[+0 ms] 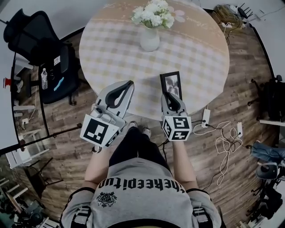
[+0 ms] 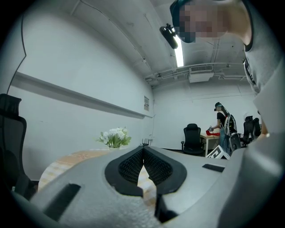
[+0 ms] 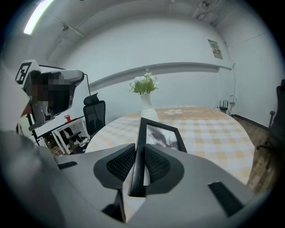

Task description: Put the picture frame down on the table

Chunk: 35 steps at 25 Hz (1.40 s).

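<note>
Right gripper (image 3: 139, 150) clamps picture frame (image 3: 163, 133); left gripper (image 2: 143, 150) closed, empty; vase (image 1: 149, 39) holds white flowers (image 1: 153, 13).

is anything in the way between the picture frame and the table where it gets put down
Nothing visible. The right gripper holds the picture frame at the near edge of the table, which is bare around it. The vase of white flowers stands well back, toward the far side.
</note>
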Available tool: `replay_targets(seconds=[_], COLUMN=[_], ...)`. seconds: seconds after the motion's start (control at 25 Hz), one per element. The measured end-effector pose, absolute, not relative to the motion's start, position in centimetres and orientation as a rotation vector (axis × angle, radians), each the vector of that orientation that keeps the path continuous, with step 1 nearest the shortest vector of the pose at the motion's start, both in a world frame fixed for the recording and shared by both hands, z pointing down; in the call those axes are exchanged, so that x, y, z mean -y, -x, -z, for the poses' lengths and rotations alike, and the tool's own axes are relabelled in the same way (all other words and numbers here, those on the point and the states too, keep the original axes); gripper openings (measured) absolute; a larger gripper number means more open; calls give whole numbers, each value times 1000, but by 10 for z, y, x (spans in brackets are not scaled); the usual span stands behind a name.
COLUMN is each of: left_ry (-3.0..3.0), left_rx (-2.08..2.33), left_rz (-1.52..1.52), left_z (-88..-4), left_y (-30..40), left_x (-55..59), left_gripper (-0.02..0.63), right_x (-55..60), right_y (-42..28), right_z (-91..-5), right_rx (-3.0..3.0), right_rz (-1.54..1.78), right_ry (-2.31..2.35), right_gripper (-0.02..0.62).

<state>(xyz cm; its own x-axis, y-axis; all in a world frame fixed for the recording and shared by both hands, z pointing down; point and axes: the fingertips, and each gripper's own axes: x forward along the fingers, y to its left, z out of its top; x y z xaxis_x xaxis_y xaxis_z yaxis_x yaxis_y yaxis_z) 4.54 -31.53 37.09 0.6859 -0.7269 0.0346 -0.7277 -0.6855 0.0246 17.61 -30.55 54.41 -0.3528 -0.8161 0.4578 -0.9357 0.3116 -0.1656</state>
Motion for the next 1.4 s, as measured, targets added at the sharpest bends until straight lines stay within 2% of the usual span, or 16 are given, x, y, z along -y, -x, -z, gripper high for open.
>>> replay_targets(seconds=[1.4], left_ry=[-2788], left_rx=[1203], left_rz=[-76], left_z=[-404], left_y=[-10], left_x=[340], left_gripper=[15], right_x=[314], right_y=[-145], right_z=[-648], right_rx=[1958], right_rz=[-719], right_ry=[-1406], right_gripper=[67])
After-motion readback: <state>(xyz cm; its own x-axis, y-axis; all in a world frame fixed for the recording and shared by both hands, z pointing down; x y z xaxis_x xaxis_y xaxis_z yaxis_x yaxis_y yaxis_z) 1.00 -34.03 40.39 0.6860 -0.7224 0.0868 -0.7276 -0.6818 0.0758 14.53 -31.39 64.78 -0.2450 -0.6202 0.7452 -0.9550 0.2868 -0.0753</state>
